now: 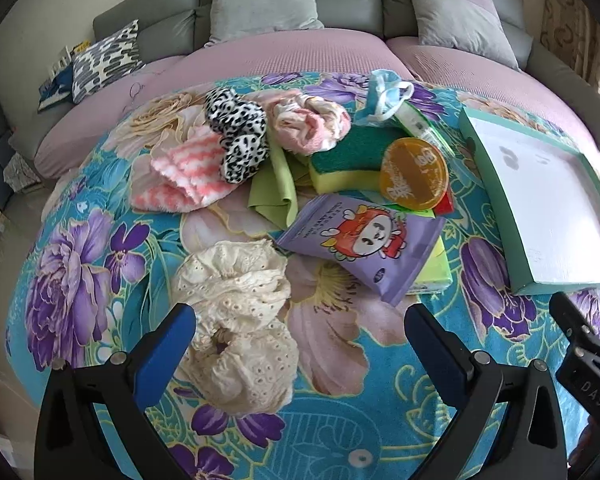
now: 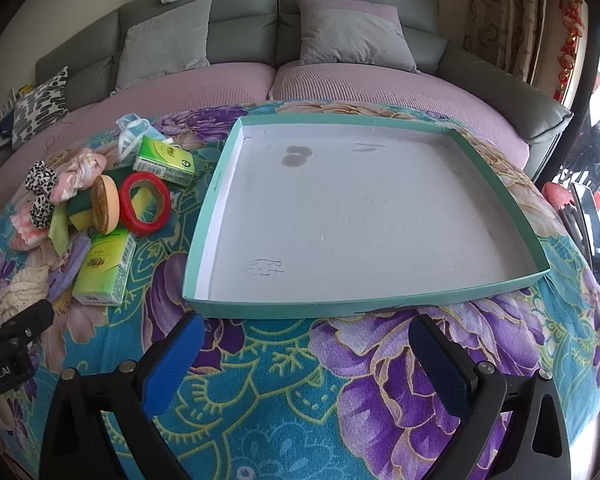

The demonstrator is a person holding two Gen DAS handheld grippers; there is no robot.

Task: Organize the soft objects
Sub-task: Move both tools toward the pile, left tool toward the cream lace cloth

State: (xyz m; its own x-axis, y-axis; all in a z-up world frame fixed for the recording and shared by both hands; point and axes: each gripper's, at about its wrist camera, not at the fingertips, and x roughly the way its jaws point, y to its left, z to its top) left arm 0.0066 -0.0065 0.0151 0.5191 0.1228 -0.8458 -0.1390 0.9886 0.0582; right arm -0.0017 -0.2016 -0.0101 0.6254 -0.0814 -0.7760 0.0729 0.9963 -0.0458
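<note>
1. Left claw point(image 1: 300, 330) is spread wide, nothing in it. The cream lace scrunchie point(image 1: 236, 320) sits right by its left finger, mostly inside the gap but off toward that side, on the floral table point(image 1: 380, 420).
2. The scrunchie's long side runs away from the claw, so I'd guess a small nudge left lines it up.
3. Right claw point(image 2: 306, 350) is also released and empty, facing the near wall of the teal tray point(image 2: 260, 307), which holds nothing yet.
4. Left is clearly the nearer one.
</note>
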